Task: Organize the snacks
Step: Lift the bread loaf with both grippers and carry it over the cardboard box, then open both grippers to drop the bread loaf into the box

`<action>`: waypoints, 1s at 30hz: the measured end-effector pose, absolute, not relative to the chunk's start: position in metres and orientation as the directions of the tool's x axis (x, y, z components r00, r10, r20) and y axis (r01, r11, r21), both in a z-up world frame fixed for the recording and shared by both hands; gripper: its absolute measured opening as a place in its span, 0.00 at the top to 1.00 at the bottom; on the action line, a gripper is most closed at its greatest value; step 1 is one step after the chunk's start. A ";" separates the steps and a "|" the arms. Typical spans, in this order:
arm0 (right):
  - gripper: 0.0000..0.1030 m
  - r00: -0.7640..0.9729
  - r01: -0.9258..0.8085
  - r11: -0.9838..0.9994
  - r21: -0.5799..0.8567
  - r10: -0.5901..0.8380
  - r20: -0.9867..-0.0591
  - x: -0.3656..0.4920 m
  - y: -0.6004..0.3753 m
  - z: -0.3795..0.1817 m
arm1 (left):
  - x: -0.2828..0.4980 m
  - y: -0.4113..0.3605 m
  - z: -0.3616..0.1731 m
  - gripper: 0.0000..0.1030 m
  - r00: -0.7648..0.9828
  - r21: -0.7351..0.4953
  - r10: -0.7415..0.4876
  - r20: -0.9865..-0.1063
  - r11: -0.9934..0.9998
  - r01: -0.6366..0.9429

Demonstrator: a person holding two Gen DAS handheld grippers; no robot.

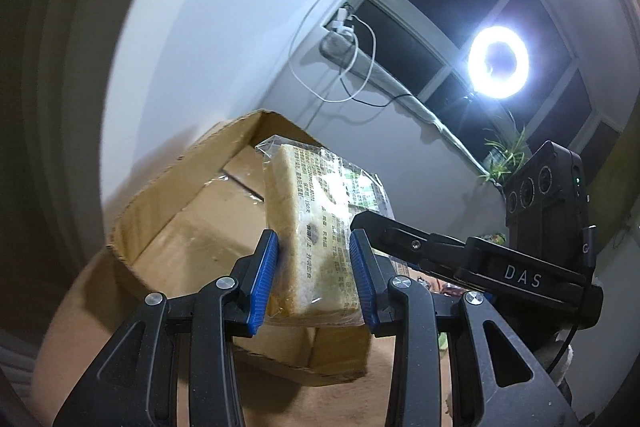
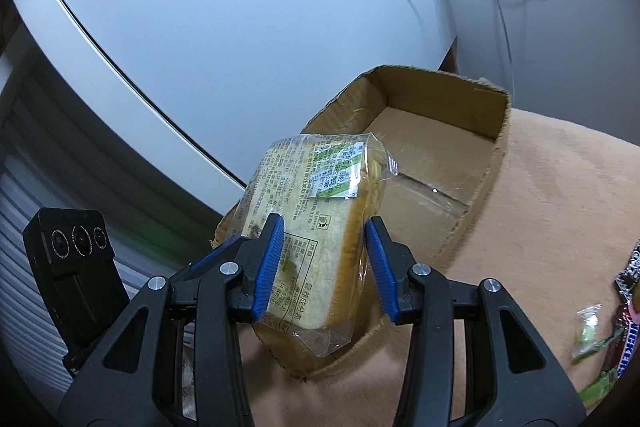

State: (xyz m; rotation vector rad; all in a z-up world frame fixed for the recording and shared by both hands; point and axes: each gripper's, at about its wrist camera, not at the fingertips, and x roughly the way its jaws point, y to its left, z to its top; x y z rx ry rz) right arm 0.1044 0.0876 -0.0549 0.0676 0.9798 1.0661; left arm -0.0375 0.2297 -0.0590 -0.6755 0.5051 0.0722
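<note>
Mid-frame, the left gripper [image 1: 314, 279] clamps a wrapped bread slice [image 1: 320, 227] above the cardboard box [image 1: 172, 227]. The right gripper [image 2: 326, 267] brackets the same bread; its right pad sits just clear, jaws half open.

cardboard box [image 2: 486, 163] open on top, interior bare; wrapped bread [image 2: 316, 227] blocks the near rim
</note>
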 end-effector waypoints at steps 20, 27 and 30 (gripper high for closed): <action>0.51 0.174 -0.706 0.565 0.427 0.723 -0.669 0.106 0.088 -0.055 | -0.037 0.227 -0.052 0.67 0.868 -0.522 -0.035 -0.496 0.810 -0.266; 0.51 0.217 -0.694 0.587 0.417 0.723 -0.656 0.105 0.059 -0.045 | -0.031 0.221 -0.047 0.67 0.874 -0.524 -0.055 -0.483 0.818 -0.238; 0.51 0.243 -0.691 0.602 0.401 0.715 -0.655 0.105 0.044 -0.041 | -0.028 0.215 -0.045 0.67 0.875 -0.526 -0.072 -0.479 0.821 -0.221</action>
